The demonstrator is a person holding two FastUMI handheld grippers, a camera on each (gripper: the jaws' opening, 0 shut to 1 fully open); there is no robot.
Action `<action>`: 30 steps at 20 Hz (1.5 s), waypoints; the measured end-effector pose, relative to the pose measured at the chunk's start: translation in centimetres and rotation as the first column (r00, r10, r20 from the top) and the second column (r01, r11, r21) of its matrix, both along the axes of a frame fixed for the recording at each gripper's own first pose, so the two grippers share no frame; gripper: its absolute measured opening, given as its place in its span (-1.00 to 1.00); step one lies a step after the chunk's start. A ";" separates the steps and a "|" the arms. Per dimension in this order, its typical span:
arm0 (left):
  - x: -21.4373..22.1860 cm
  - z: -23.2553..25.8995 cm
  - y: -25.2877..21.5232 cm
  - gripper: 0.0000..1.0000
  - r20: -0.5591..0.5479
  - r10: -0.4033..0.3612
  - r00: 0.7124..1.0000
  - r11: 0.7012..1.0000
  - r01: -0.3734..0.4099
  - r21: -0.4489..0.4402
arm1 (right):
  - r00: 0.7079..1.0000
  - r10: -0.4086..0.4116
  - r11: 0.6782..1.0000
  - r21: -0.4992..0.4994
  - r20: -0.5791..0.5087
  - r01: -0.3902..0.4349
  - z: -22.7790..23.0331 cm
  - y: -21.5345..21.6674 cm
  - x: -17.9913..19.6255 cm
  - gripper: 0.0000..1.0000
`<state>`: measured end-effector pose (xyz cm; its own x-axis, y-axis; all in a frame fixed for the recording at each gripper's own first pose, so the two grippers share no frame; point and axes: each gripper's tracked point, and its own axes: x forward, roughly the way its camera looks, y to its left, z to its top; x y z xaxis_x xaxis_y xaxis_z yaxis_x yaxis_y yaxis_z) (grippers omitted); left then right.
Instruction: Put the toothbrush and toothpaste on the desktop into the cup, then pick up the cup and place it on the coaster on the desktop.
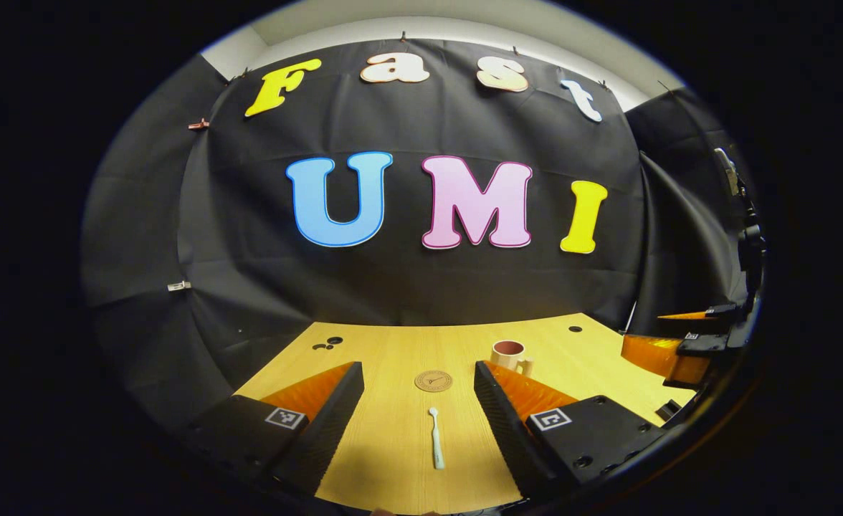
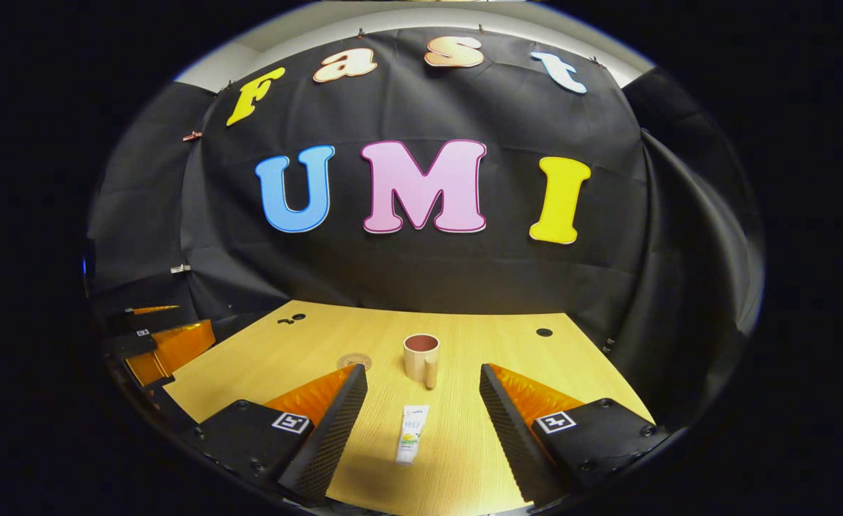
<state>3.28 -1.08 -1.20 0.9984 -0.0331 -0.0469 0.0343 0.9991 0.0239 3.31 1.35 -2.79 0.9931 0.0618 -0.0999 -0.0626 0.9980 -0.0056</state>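
left gripper view: left gripper [image 1: 418,419] low over the desk [image 1: 393,344], jaws wide apart, nothing between the pads. toothbrush [image 1: 435,438] lies flat on the desk in the gap between the 2 fingers, touching neither, head at 12 o'clock, handle at 6. coaster [image 1: 434,380] flat on the desk just past the brush head, at 12 from it, apart from it. cup [image 1: 510,355] upright at 1 o'clock from the coaster, near it but not touching, handle on its right side, partly behind the right finger tip. 2 dark holes [image 1: 327,343] in the desk at 10 o'clock, 1 more at far 1 o'clock. right gripper [image 1: 687,344] at the 3 o'clock edge, beyond the desk edge; can't tell its jaw state from here.

right gripper view: right gripper [image 2: 421,423] low over the desk [image 2: 500,344], jaws wide apart, holding nothing. toothpaste [image 2: 411,433] lies flat between the fingers, touching neither, long axis running 12 to 6. cup [image 2: 421,356] upright at 12 from the tube, close but apart, handle facing the camera, nothing visible inside. coaster [image 2: 354,360] at 9 o'clock from the cup, partly hidden behind the left finger tip, bare. left gripper [image 2: 156,340] at the 9 o'clock edge, off the desk corner.
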 end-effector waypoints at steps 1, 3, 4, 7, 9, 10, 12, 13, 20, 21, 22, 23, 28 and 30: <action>0.2 -0.2 0.0 0.96 -0.004 0.002 1.000 1.000 -0.002 -0.002 | 1.000 0.004 1.000 -0.001 -0.010 -0.004 -0.3 0.0 0.2 0.94; 0.4 -0.3 0.2 0.96 -0.011 0.007 1.000 1.000 -0.007 -0.003 | 1.000 0.008 1.000 -0.003 -0.030 -0.008 -0.7 0.1 0.7 0.94; 0.5 -0.4 0.3 0.96 -0.013 0.011 1.000 1.000 -0.011 -0.003 | 0.999 0.010 1.000 -0.005 -0.043 -0.010 -1.1 0.1 1.0 0.94; 0.9 -0.8 0.5 0.96 -0.021 0.025 0.999 1.000 -0.025 -0.007 | 0.997 0.024 1.000 0.000 -0.079 -0.024 -1.9 0.5 1.8 0.94; 1.2 -1.0 0.9 0.96 -0.029 0.039 0.999 0.999 -0.040 -0.014 | 0.995 0.036 0.999 0.003 -0.096 -0.036 -2.3 0.8 2.5 0.94; 1.4 -1.2 0.9 0.96 -0.033 0.047 0.998 0.999 -0.047 -0.018 | 0.994 0.040 0.999 -0.003 -0.102 -0.040 -2.5 0.8 3.0 0.94; 1.5 -1.5 1.3 0.96 -0.046 0.065 0.997 0.998 -0.066 -0.024 | 0.990 0.051 0.999 -0.011 -0.129 -0.053 -3.3 1.1 4.0 0.94; 1.6 -1.8 1.5 0.96 -0.050 0.076 0.996 0.997 -0.077 -0.026 | 0.987 0.063 0.998 -0.007 -0.149 -0.065 -3.9 1.3 4.4 0.94; 2.7 -2.7 3.3 0.96 -0.080 0.171 0.982 0.985 -0.173 -0.017 | 0.948 0.111 0.994 0.011 -0.297 -0.113 -7.8 2.1 8.0 0.95; 2.7 -2.9 3.5 0.96 -0.085 0.186 0.979 0.982 -0.188 -0.016 | 0.940 0.111 0.993 0.009 -0.323 -0.115 -8.6 1.9 8.5 0.95; 2.9 -3.0 3.8 0.96 -0.090 0.202 0.975 0.979 -0.204 -0.014 | 0.930 0.106 0.994 0.006 -0.353 -0.111 -9.5 1.6 8.9 0.95; 3.0 -3.3 4.1 0.96 -0.098 0.220 0.971 0.975 -0.222 -0.011 | 0.919 0.096 0.995 0.005 -0.382 -0.102 -10.3 1.3 9.1 0.95; 3.4 -5.2 5.3 0.96 -0.164 0.298 0.940 0.953 -0.303 -0.005 | 0.858 0.068 0.997 0.010 -0.509 -0.074 -14.6 0.5 11.0 0.94; 3.3 -6.0 5.3 0.96 -0.196 0.320 0.927 0.945 -0.326 -0.002 | 0.835 0.066 0.997 0.000 -0.547 -0.079 -16.3 0.3 11.7 0.92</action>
<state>6.54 4.24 -7.17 0.9277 0.2848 -0.2412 -0.2900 0.9569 0.0145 15.00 1.61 -19.10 0.7696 0.1228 -0.6266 -0.1343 0.9905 0.0291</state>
